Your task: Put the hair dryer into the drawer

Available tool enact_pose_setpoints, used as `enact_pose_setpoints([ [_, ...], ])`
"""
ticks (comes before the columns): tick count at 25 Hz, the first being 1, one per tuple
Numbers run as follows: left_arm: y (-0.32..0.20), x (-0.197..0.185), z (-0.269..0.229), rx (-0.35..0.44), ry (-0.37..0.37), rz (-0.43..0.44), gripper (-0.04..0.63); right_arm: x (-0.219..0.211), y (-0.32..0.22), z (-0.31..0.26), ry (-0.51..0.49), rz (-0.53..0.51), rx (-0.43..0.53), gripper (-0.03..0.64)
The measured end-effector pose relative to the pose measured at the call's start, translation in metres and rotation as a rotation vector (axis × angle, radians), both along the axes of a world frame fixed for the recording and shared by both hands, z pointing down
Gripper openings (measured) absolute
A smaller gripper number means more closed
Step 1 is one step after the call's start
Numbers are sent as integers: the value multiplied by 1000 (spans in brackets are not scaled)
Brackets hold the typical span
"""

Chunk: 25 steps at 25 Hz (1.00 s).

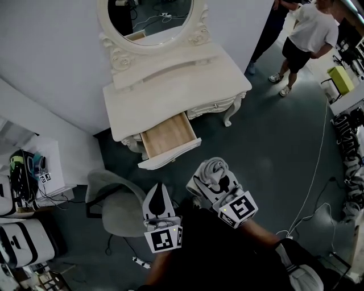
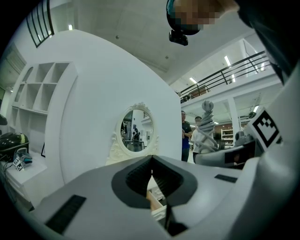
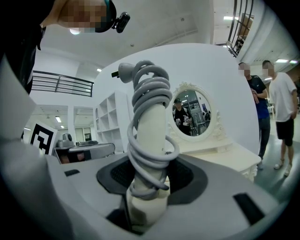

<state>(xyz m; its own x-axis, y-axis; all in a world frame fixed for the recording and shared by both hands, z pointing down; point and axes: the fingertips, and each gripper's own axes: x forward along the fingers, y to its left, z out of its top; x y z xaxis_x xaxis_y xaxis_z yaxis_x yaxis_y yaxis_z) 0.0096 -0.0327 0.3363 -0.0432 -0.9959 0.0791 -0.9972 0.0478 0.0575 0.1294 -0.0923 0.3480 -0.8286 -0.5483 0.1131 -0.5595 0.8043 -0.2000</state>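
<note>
The white hair dryer, its grey cord wound round the handle, stands upright in my right gripper, whose jaws are shut on the handle. The dressing table's wooden drawer is pulled open, empty, just ahead of both grippers. My left gripper is held beside the right one, pointing at the drawer. Its jaws meet with nothing between them. A bit of the drawer shows below its tips.
A grey chair stands left of the grippers, near the drawer. An oval mirror tops the table. Two people stand at the far right. Cables run across the floor on the right. A cluttered white shelf is at the left.
</note>
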Motion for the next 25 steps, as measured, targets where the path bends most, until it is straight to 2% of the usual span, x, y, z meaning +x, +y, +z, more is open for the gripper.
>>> enact_pose_setpoints([
  [14,-19,3,7,-3,6,23,23,5,-16,5,1,32,-10,196],
  [25,-53,-40,15,-12,12,8,23,-36,-52,17,21,26,-20,195],
])
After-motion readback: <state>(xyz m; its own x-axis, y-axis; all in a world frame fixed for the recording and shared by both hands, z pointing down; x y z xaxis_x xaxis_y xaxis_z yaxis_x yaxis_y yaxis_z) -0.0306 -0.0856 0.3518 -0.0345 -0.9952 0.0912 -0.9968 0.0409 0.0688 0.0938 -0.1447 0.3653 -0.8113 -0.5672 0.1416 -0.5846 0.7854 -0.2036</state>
